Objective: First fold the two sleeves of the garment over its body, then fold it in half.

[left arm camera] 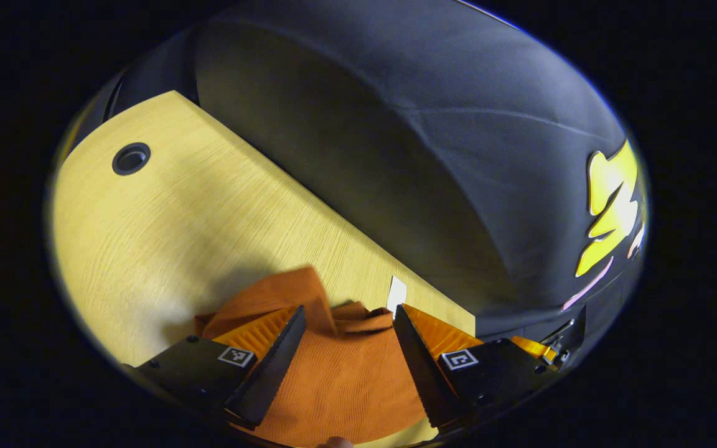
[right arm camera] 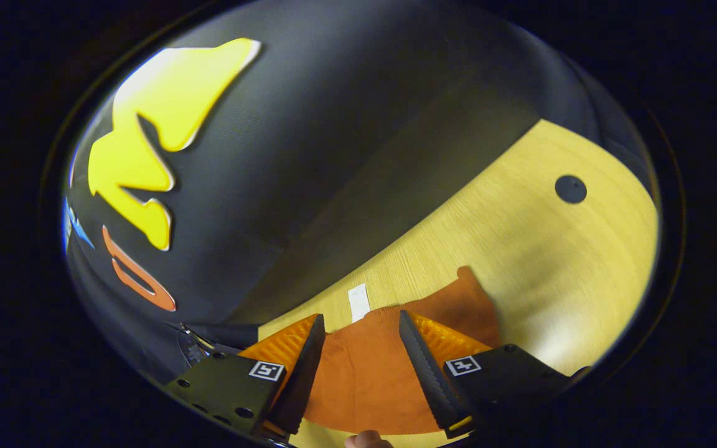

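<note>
Here: orange garment [left arm camera: 333, 379] soft, limp, light on table [left arm camera: 165, 236]; both grippers [left arm camera: 349, 323] [right arm camera: 358, 330] wide, empty; pinch sleeve edge.

A staged recording booth, not a lived-in room: ahead of the left gripper [left arm camera: 347, 314] a pale wood-grain desk [left arm camera: 165, 230] with a round cable hole [left arm camera: 131, 158] ends against a black cloth wall [left arm camera: 408, 124], which hangs as backdrop straight beyond the desk's far edge.
</note>
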The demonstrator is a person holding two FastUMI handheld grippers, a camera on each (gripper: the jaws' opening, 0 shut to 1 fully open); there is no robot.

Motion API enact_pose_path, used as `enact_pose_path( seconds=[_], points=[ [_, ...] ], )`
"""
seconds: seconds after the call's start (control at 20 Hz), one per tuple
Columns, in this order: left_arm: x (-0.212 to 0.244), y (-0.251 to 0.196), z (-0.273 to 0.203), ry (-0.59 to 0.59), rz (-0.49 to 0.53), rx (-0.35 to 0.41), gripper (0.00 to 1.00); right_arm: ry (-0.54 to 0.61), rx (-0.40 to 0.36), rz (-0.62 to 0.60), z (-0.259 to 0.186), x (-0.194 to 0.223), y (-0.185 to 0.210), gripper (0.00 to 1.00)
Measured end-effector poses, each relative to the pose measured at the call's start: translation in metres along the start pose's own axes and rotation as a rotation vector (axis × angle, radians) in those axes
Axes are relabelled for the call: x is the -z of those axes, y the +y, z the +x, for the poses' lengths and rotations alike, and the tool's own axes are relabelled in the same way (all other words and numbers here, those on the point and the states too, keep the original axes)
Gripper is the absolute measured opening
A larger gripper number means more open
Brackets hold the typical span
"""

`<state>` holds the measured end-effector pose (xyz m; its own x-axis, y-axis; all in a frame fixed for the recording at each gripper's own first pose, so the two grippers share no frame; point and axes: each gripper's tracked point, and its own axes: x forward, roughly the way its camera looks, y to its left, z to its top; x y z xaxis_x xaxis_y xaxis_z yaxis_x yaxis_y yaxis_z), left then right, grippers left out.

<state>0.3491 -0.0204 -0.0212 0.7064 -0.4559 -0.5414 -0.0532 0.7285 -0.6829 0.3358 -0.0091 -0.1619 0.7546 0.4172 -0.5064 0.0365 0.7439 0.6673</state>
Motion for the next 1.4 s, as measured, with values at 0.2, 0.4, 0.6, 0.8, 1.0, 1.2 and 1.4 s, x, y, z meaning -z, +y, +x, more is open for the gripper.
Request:
enact_pose_path(
  seconds=[0.2, 0.4, 0.6, 0.8, 1.0, 1.2, 1.4],
  points=[
    [-0.021, -0.010, -0.030, -0.084, 0.114, -0.051, 0.95, -0.078, 0.067, -0.288, -0.030, 0.003, 0.019, 0.95],
    [-0.036, -0.032, -0.088, -0.238, 0.252, -0.121, 0.95, -0.142, 0.115, -0.475, -0.067, 0.009, 0.042, 0.98],
    [-0.027, -0.056, -0.160, -0.390, 0.442, -0.209, 0.98, -0.244, 0.173, -0.626, -0.115, 0.016, 0.067, 0.94],
    [0.006, -0.075, -0.228, -0.493, 0.569, -0.254, 0.99, -0.375, 0.216, -0.719, -0.172, 0.034, 0.086, 0.98],
    [0.059, -0.089, -0.277, -0.530, 0.646, -0.262, 0.98, -0.443, 0.207, -0.737, -0.229, 0.078, 0.086, 0.98],
    [0.100, -0.086, -0.317, -0.545, 0.573, -0.274, 1.00, -0.461, 0.158, -0.762, -0.270, 0.108, 0.086, 0.96],
    [0.124, -0.081, -0.346, -0.551, 0.613, -0.295, 0.98, -0.467, 0.169, -0.705, -0.302, 0.117, 0.078, 0.95]
  ],
)
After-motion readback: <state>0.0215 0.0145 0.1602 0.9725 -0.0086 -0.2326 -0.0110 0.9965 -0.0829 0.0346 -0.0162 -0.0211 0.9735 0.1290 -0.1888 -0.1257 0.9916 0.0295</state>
